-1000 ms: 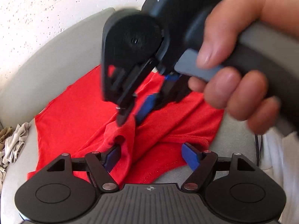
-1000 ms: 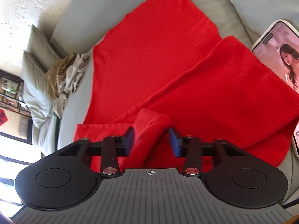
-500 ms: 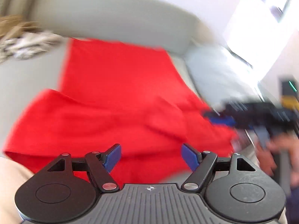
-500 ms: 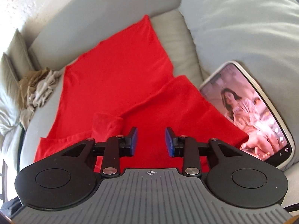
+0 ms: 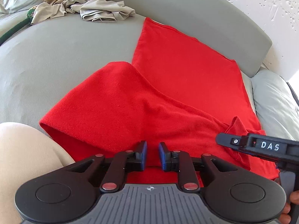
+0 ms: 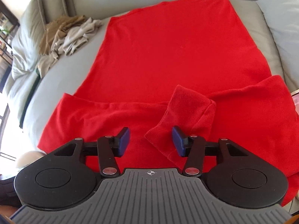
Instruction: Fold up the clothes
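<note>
A red garment (image 5: 177, 78) lies spread on the grey sofa seat (image 5: 65, 59), with its near part folded over into a thick band (image 5: 115, 108). My left gripper (image 5: 152, 155) hovers over the garment's near edge. Its jaws are closing to a narrow gap, and red cloth shows behind them with nothing pinched. My right gripper (image 6: 150, 141) is over the same garment (image 6: 168, 46), its jaws opening wide. A raised red sleeve fold (image 6: 188, 110) lies loose by the right pad (image 6: 178, 141), unpressed. The right gripper's black frame (image 5: 261, 146) shows at the left view's right edge.
A heap of beige and khaki clothes (image 5: 84, 5) (image 6: 65, 35) lies at the far left of the seat. A pale cushion (image 5: 274, 102) (image 6: 280, 9) borders the garment on the right. A person's beige-clad leg (image 5: 24, 158) is at the near left. A phone's edge (image 6: 296, 100) peeks in.
The right gripper let go of the red fold and spread its jaws. The left gripper rolled, swung away from the right tool, and its jaws narrowed sharply.
</note>
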Demonstrator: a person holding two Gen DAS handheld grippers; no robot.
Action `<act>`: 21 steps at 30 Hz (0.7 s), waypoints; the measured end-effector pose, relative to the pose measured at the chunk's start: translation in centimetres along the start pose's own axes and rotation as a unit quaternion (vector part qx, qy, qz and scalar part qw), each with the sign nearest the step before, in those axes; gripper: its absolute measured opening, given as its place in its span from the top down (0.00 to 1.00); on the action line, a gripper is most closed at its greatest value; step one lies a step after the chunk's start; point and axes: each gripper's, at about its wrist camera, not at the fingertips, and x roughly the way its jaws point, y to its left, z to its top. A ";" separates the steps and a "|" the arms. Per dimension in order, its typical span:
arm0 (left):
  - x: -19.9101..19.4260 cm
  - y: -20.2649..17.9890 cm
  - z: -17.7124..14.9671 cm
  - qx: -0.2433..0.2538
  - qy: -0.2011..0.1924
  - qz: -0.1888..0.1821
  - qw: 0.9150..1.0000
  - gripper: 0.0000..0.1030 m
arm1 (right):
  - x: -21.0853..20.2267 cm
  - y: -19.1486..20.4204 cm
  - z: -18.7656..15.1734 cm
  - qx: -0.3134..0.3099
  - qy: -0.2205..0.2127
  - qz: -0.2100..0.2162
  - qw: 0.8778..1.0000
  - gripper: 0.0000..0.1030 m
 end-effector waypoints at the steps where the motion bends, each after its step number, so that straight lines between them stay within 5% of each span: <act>1: 0.1 0.0 0.0 0.003 -0.001 0.001 1.000 0.79 | 0.1 0.5 -0.3 -0.019 -0.004 -0.008 1.000 0.46; 4: 0.5 0.1 0.0 0.009 -0.002 0.004 1.000 0.79 | -0.1 1.6 -1.2 -0.078 -0.017 -0.048 0.996 0.58; 8: 0.6 0.2 0.0 0.012 -0.001 0.004 1.000 0.79 | -1.5 0.7 -1.9 -0.079 -0.047 -0.072 0.993 0.93; 13: 0.4 -0.2 0.2 0.019 0.003 0.009 1.000 0.78 | -6.6 -3.2 -2.9 -0.020 -0.130 -0.107 0.986 0.94; 15: -0.4 -0.7 0.0 0.025 0.010 0.007 1.000 0.64 | -7.9 -6.3 -3.4 0.030 -0.132 -0.117 0.984 0.90; 17: -1.4 -1.2 -0.4 0.037 0.013 0.012 0.999 0.59 | -7.7 -10.3 -4.2 0.108 -0.085 -0.098 0.986 0.82; 19: -2.3 -1.2 -0.8 0.042 0.013 0.014 0.999 0.58 | -8.3 -13.3 -5.4 0.175 -0.084 -0.055 0.979 0.82; 21: -2.9 -0.7 -1.0 0.025 0.013 0.006 1.000 0.59 | -8.8 -15.6 -6.2 0.230 -0.087 -0.004 0.969 0.68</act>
